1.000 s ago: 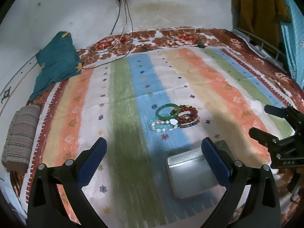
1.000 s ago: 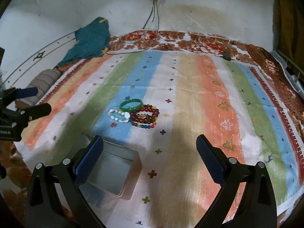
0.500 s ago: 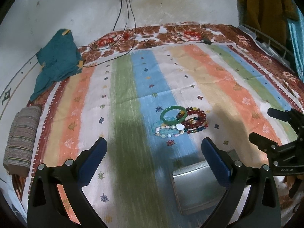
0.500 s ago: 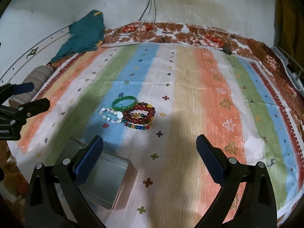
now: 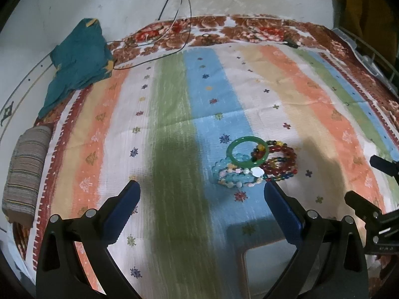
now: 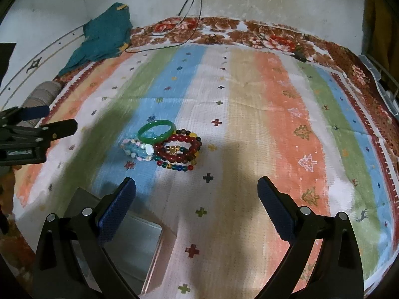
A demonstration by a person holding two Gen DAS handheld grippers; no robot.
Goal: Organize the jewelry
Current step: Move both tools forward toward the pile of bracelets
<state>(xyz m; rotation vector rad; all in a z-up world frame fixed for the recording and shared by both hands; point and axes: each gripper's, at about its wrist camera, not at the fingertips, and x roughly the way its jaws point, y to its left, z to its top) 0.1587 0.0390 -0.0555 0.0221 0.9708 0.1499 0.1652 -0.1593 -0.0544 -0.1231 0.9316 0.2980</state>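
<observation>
Viewing from the left wrist: left hand-held gripper (image 5: 200, 195) gaping wide, nothing between its pads. Jewelry untouched in one pile on the striped bedspread (image 5: 174, 114): green bangle (image 5: 248, 152) lying flat across both the pale-blue bead bracelets (image 5: 235, 175) and the red bead bracelets (image 5: 281, 163). Metal tin (image 5: 271, 269) lies just nearer the camera than the pile, interior not visible here.

Right wrist view: right hand-held gripper (image 6: 195, 200) equally wide open, empty. Bangle (image 6: 156, 131) flat, a ring with no long axis; the pile runs left–right. Tin (image 6: 139, 249) open, looks empty. Judgement: sorting not yet started.
</observation>
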